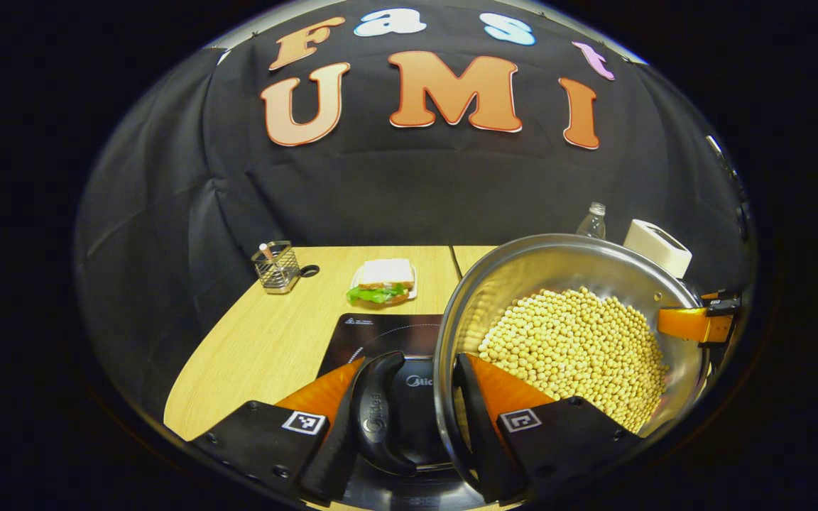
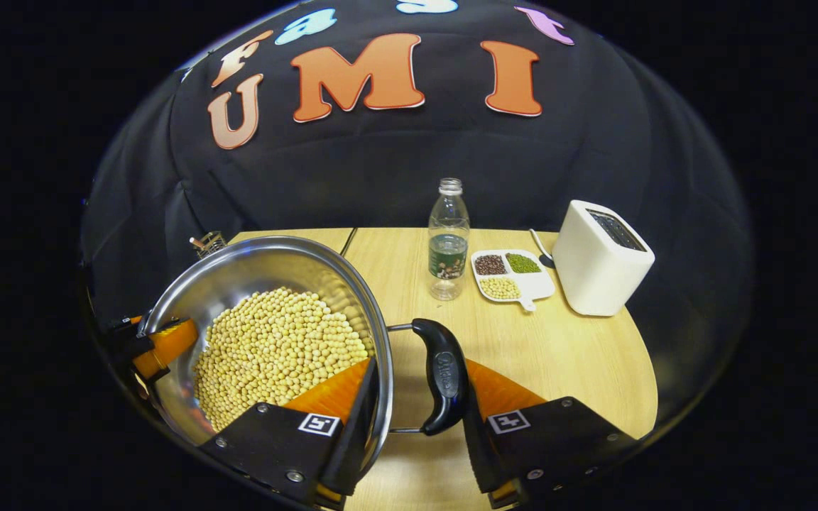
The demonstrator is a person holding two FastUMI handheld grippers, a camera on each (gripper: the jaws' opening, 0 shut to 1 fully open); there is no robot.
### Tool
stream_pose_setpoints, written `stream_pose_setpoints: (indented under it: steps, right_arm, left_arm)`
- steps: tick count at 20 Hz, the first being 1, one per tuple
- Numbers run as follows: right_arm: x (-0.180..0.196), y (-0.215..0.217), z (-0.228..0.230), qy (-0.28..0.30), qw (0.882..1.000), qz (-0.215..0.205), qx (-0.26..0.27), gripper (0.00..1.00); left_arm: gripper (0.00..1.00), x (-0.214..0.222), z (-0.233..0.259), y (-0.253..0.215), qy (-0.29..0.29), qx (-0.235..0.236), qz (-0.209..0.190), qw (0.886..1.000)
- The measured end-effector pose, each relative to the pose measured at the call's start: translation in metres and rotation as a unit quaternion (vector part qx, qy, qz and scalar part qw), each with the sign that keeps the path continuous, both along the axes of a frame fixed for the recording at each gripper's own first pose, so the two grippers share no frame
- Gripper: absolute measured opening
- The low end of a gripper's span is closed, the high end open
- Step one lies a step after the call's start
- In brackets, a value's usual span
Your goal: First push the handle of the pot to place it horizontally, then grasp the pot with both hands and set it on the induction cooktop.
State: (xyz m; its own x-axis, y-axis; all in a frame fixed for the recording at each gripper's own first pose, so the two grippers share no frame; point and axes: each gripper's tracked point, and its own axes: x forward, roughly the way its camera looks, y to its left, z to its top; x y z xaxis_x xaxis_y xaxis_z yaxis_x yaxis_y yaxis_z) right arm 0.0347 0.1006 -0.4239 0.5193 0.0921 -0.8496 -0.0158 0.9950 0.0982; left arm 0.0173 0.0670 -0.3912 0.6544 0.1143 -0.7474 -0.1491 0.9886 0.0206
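Now both claws grip the round steel pot (image 1: 572, 284) of yellow beans by its black side handles, left claw (image 1: 409, 411), right claw (image 2: 416, 404), held above the black induction cooktop (image 1: 380, 337) at the table's near edge. Risk: uneven lift tilts it, spilling beans.

Silver pot (image 2: 238, 273) holds pale-yellow beans (image 2: 277, 351); white toaster (image 2: 601, 266), tan table (image 2: 579, 362).

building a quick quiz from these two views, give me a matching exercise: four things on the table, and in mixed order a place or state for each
Things:
1. pot
2. sandwich
3. plastic bottle
4. divided dish

Descriptions:
a. stands upright, cap off
b. sits on a plate beyond the induction cooktop
c. holds three kinds of beans, beside the white toaster
d. full of soybeans

Pairs: 1-d, 2-b, 3-a, 4-c
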Motion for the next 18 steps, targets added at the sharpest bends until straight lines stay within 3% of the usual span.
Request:
stream_pose_setpoints:
  steps: [9,11,16,17,18]
  right_arm:
    - [0.018,0.056,0.004,-0.003,1.000,0.010,0.011,0.61]
    - [0.023,0.067,0.002,-0.002,1.000,0.012,0.017,0.61]
    - [0.033,0.099,-0.012,0.009,0.999,0.015,0.028,0.61]
    - [0.033,0.104,-0.015,0.012,0.999,0.015,0.030,0.57]
    - [0.035,0.108,-0.020,0.015,0.999,0.016,0.029,0.61]
  left_arm:
    - [0.71,0.004,0.015,0.060,0.005,0.014,0.011,1.000]
    - [0.75,0.008,0.017,0.076,0.003,0.023,0.012,1.000]
    - [0.75,0.006,0.045,0.084,0.010,0.034,0.020,0.999]
    - [0.74,0.006,0.048,0.085,0.012,0.035,0.021,0.999]
    - [0.74,0.004,0.049,0.085,0.014,0.035,0.022,0.999]
